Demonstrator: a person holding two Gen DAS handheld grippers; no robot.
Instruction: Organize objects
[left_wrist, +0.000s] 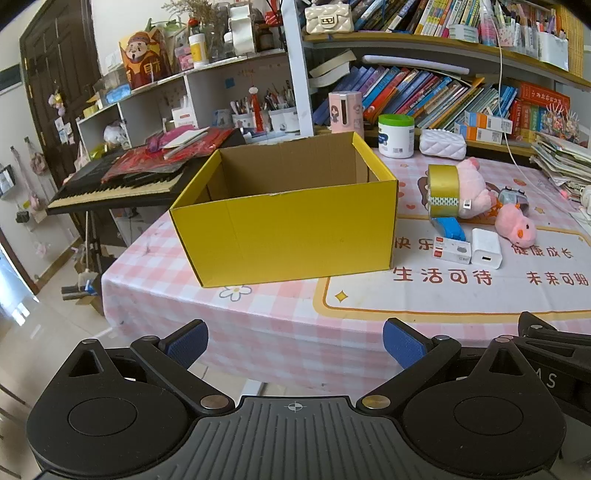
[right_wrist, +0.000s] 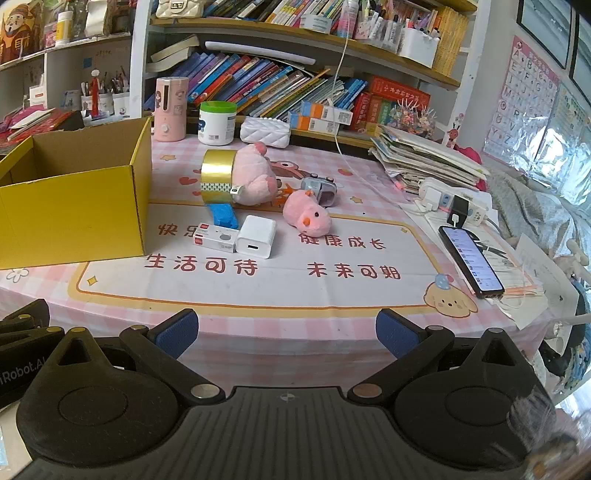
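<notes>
Yellow box (left_wrist: 284, 225) beyond left hand-held gripper (left_wrist: 295, 343)

The right tool (right_wrist: 287, 332) hangs over the near edge of the worktop (right_wrist: 258, 295), its 2 blue-padded fingers (right_wrist: 177, 332) spread wide with nothing between them. A yellow cardboard box (right_wrist: 74, 206) stands open at the left. Just right of it lies a cluster: a gold tape roll (right_wrist: 218, 177) touching a large pink plush toy (right_wrist: 255, 177), a blue block (right_wrist: 223, 216), a small white carton (right_wrist: 216, 238) against a white charger (right_wrist: 255, 237), and a smaller pink plush chick (right_wrist: 306, 214) beside a grey gadget (right_wrist: 319, 190). A phone (right_wrist: 471, 260) lies well to the right, near a stack of papers (right_wrist: 424, 155).
</notes>
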